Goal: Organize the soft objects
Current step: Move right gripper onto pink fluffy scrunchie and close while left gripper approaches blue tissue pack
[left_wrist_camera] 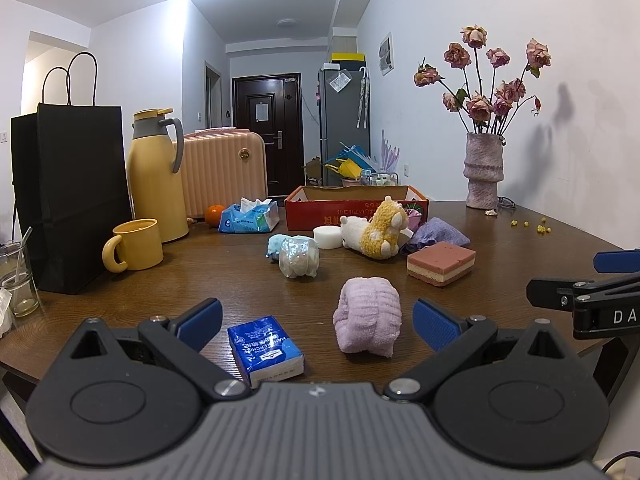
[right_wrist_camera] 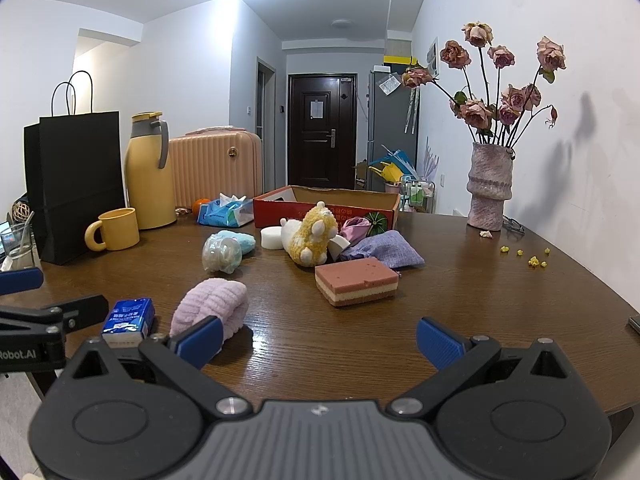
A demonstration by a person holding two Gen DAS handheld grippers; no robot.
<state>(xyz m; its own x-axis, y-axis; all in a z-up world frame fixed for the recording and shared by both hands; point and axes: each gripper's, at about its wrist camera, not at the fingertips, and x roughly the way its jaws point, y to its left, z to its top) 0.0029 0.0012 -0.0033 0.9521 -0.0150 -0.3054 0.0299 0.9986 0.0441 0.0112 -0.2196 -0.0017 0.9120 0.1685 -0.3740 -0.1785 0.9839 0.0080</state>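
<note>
Left gripper [left_wrist_camera: 318,320]: black body, blue-padded jaws spread wide, empty, low centre of frame.
Right gripper [right_wrist_camera: 318,338]: black body, blue-padded jaws spread wide, empty, low centre.

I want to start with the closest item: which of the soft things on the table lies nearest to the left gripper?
The blue tissue pack, right before the open left gripper.

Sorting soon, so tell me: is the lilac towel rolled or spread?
Rolled: the lilac towel sits as a compact bundle on the table.
</note>
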